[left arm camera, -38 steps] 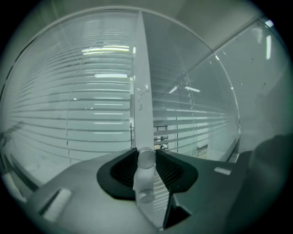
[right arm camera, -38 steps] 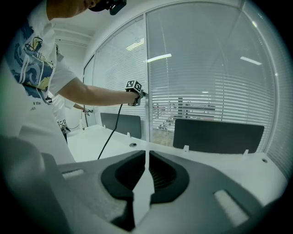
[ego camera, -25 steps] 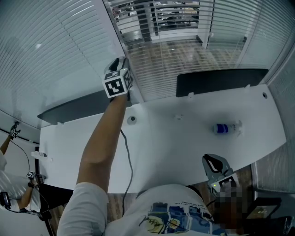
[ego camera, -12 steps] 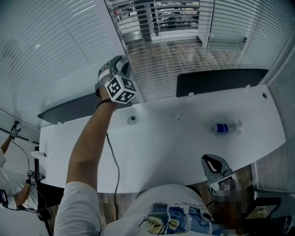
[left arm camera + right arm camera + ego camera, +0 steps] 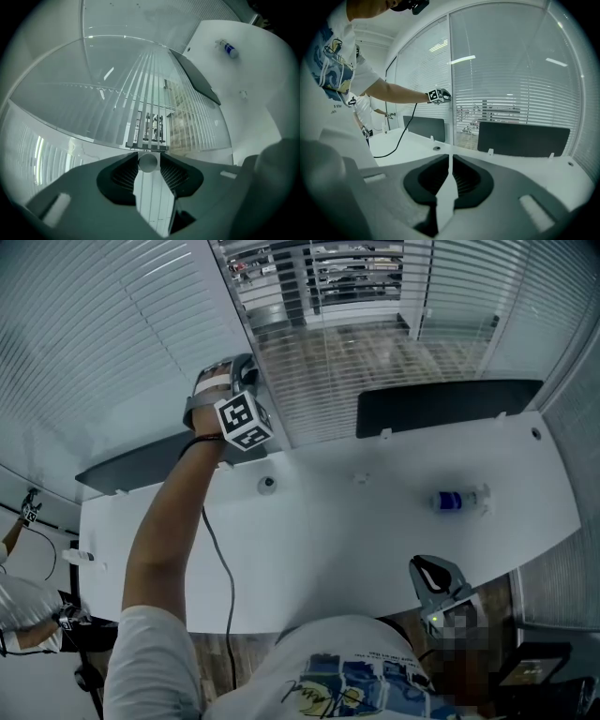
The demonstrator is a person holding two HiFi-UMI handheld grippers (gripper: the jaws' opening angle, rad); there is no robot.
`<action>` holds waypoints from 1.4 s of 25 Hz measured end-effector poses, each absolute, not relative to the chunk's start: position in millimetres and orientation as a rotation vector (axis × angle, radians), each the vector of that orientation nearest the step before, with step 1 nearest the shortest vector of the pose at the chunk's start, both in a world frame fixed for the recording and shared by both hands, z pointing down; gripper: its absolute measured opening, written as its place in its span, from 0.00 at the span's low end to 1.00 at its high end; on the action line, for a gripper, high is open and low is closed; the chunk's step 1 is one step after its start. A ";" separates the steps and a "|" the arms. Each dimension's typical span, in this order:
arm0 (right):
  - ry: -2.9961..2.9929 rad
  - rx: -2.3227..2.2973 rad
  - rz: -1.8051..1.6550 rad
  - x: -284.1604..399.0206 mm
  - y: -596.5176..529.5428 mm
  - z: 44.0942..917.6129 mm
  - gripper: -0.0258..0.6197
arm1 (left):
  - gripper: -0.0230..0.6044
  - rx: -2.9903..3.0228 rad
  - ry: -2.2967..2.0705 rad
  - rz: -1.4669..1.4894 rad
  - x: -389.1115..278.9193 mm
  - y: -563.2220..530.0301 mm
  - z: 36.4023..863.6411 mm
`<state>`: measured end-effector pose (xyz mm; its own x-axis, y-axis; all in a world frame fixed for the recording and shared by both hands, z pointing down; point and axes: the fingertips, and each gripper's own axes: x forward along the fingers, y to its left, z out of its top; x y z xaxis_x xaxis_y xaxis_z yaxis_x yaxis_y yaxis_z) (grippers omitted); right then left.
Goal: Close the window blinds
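The window blinds (image 5: 347, 362) hang behind the white desk, their slats part open over the middle pane, where the room beyond shows (image 5: 152, 126). My left gripper (image 5: 239, 371) is raised at the window post. In the left gripper view its jaws (image 5: 148, 161) have just been closing and now press on the blinds' round tilt wand (image 5: 148, 163), seen end-on between the pads. My right gripper (image 5: 439, 582) rests low by the desk's near edge, shut with nothing in it (image 5: 450, 161). The right gripper view shows the left gripper (image 5: 440, 95) at the post.
A white desk (image 5: 356, 531) carries a small bottle with a blue label (image 5: 459, 501). Dark partition panels (image 5: 441, 404) stand along its far edge. A black cable (image 5: 220, 559) trails from the left gripper over the desk. Another person (image 5: 23, 615) stands at far left.
My left wrist has rolled at the post, turning the marker cube round, and the forearm has swung left. The right gripper has not moved.
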<state>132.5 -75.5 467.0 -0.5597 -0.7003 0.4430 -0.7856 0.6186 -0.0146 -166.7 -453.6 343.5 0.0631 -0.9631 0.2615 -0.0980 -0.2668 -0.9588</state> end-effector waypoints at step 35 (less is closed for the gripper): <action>-2.457 1.184 0.299 134.4 -77.8 469.1 0.06 | 0.24 -2.192 2.023 -0.459 -189.5 -456.3 319.5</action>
<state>134.4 -77.8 469.1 -0.5640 -0.7007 0.4370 -0.7851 0.6191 -0.0205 -189.5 -456.3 319.5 0.0584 -0.9888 0.1372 -0.9513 -0.0968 -0.2927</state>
